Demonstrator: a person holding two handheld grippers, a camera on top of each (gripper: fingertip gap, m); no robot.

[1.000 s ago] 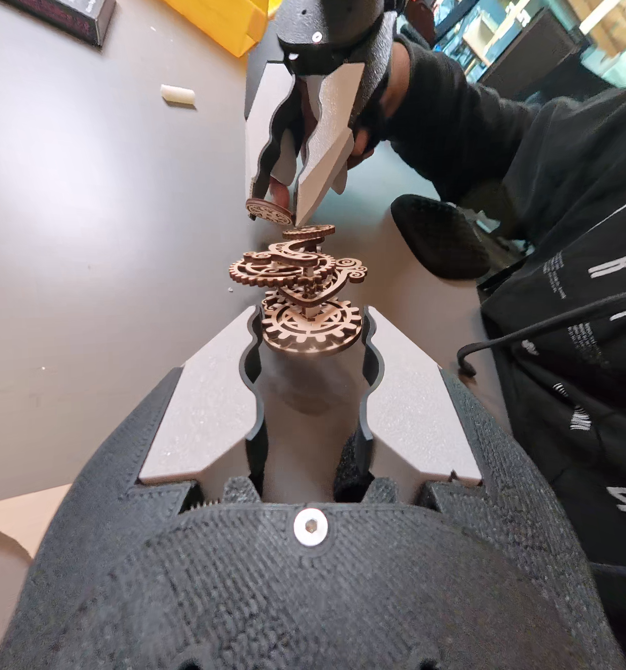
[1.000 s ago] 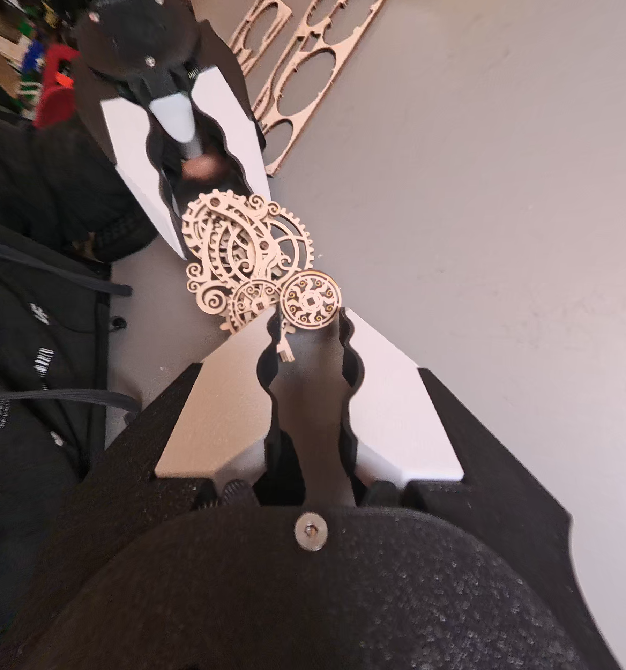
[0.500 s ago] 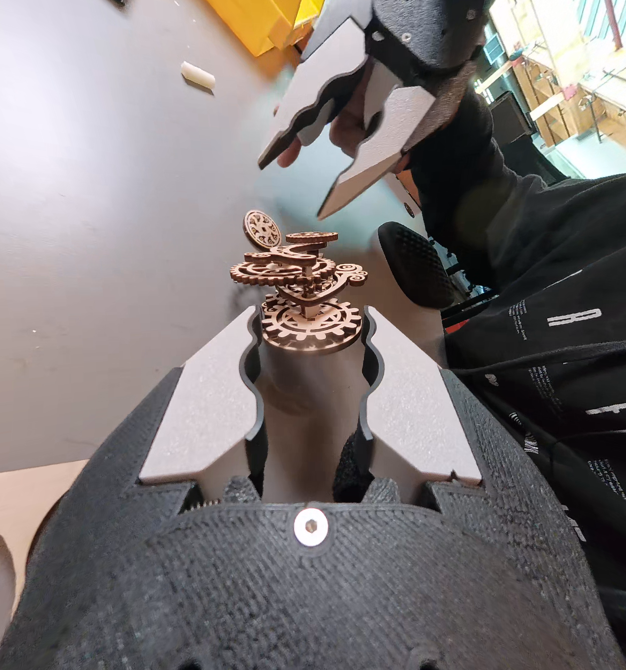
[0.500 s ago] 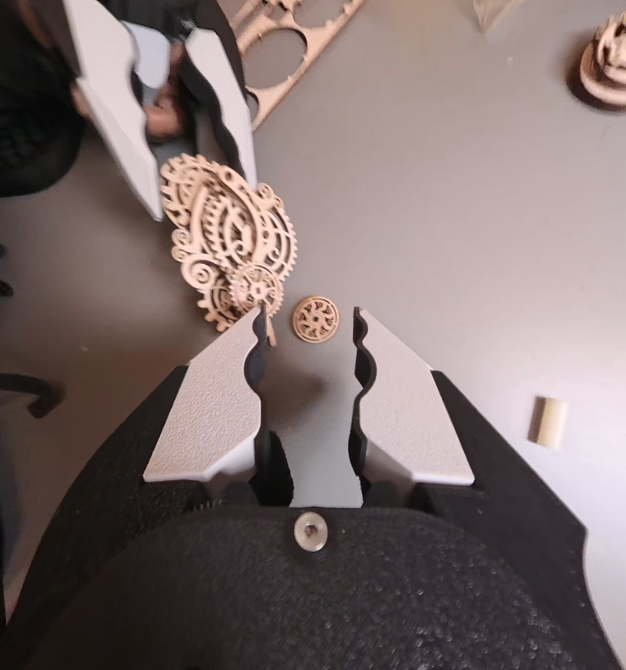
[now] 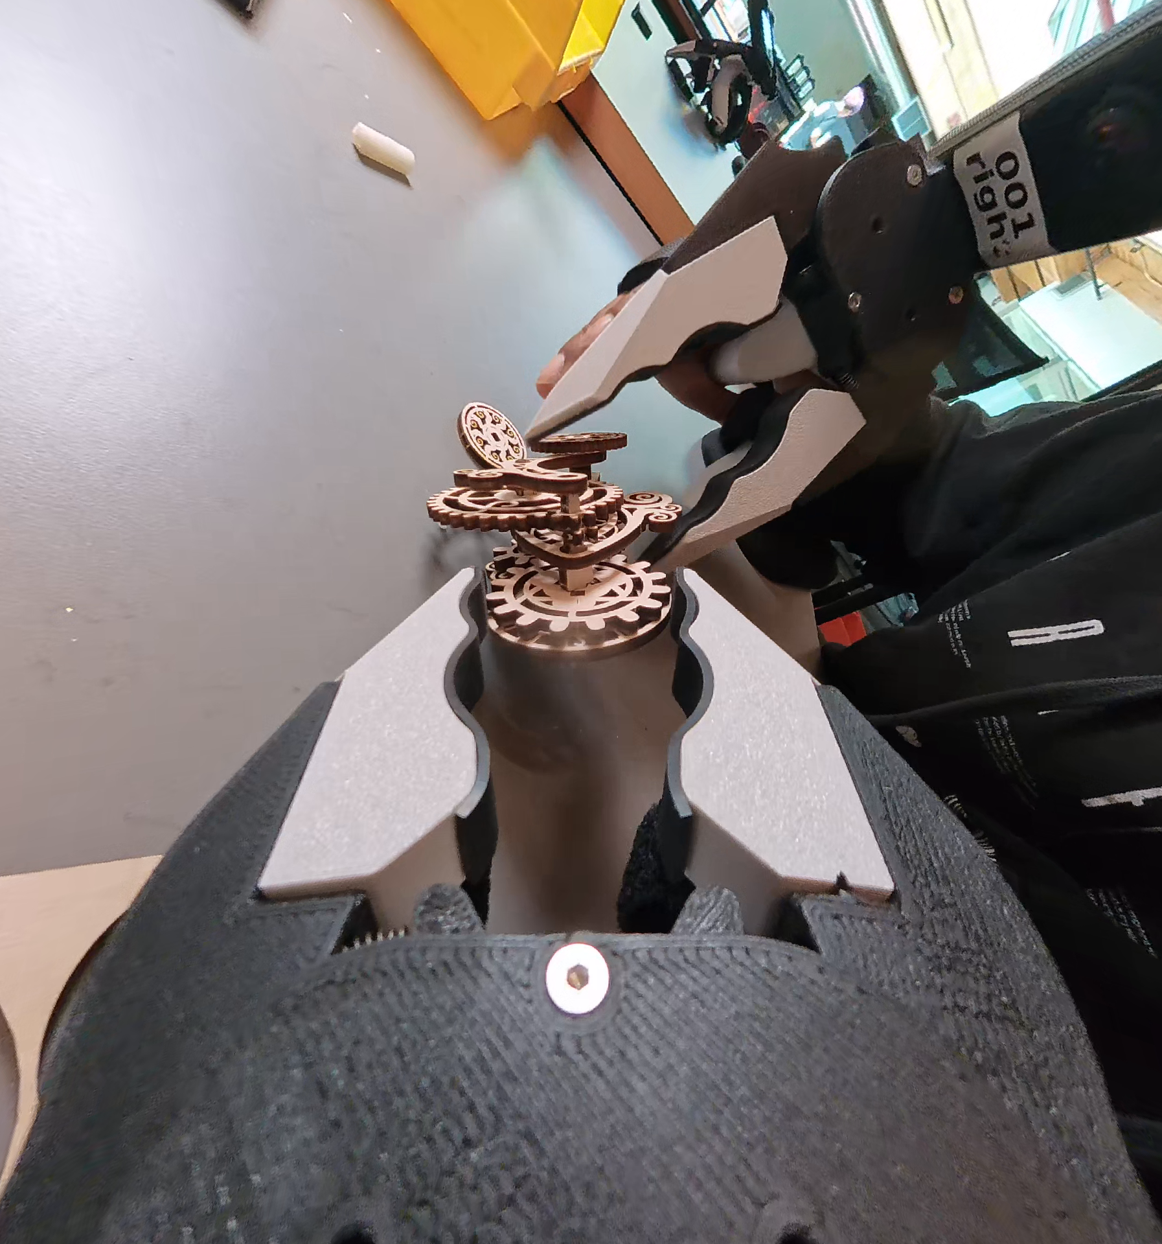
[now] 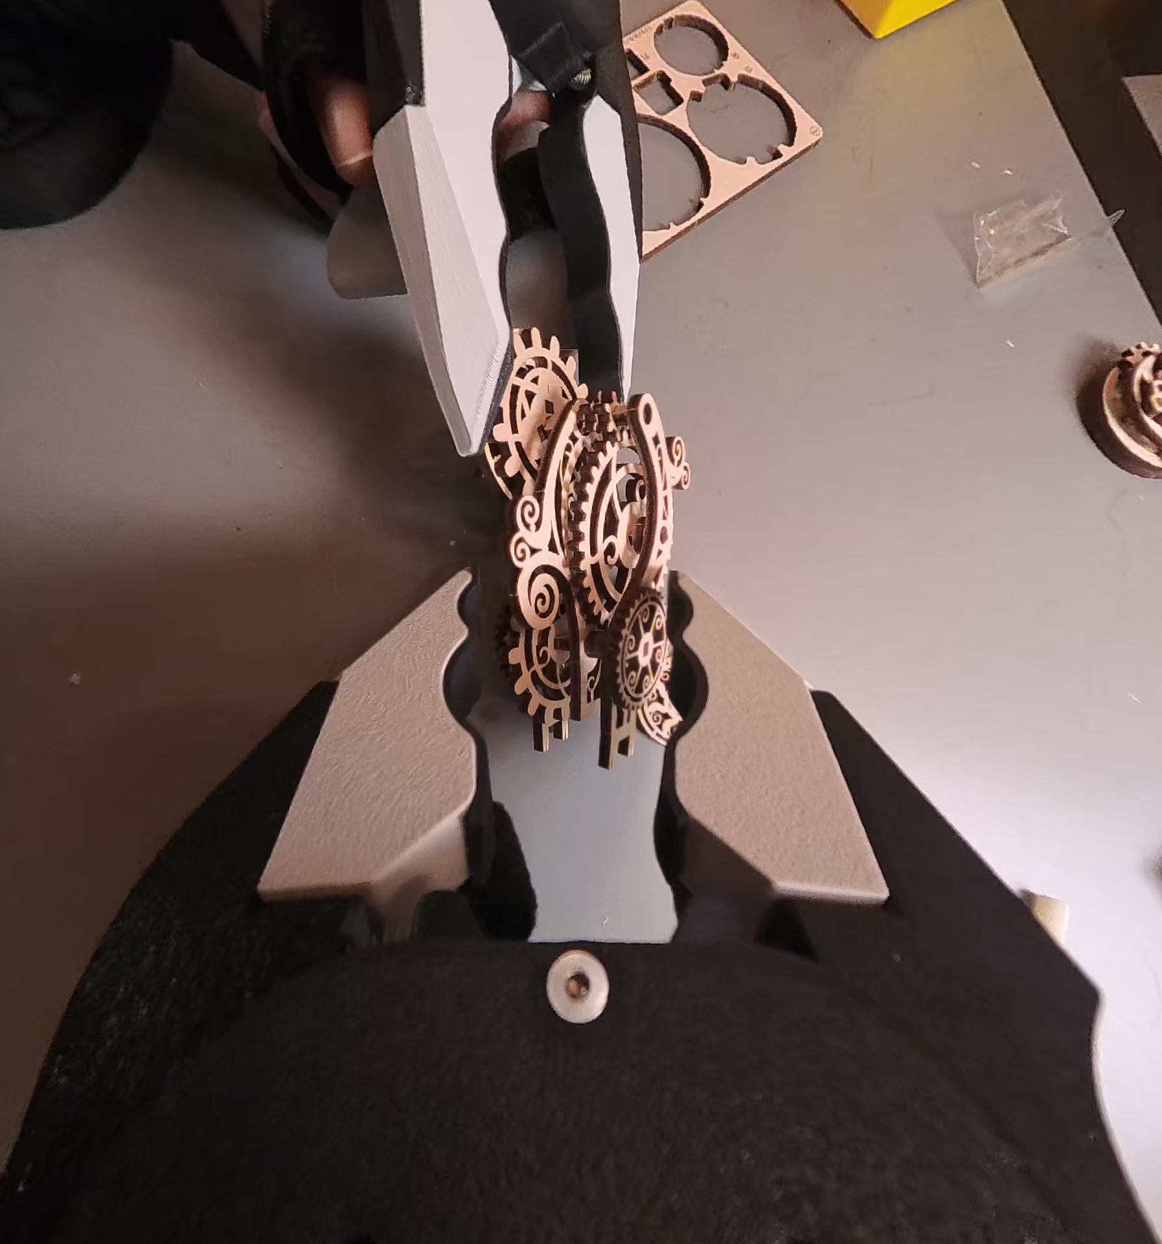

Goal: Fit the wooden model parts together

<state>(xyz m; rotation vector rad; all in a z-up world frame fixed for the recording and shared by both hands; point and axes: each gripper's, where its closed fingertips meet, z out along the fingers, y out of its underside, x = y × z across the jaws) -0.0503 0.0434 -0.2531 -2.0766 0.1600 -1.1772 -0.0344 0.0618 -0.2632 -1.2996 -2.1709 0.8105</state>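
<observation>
While our left tongs [image 5: 578, 599] clamp the wooden model [image 5: 551, 518] above the surface [image 5: 161, 404], our right tongs [image 6: 575, 646] stand apart around its far end, pressing nothing we can see; a second ago they pinched a disc [image 5: 491, 436].

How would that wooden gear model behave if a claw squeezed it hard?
Probably fragile: the gear model is thin fretwork layers stacked on slim pegs. Likely light and stiff rather than floppy. The loose-looking small disc leaning at its top might slip off.
</observation>
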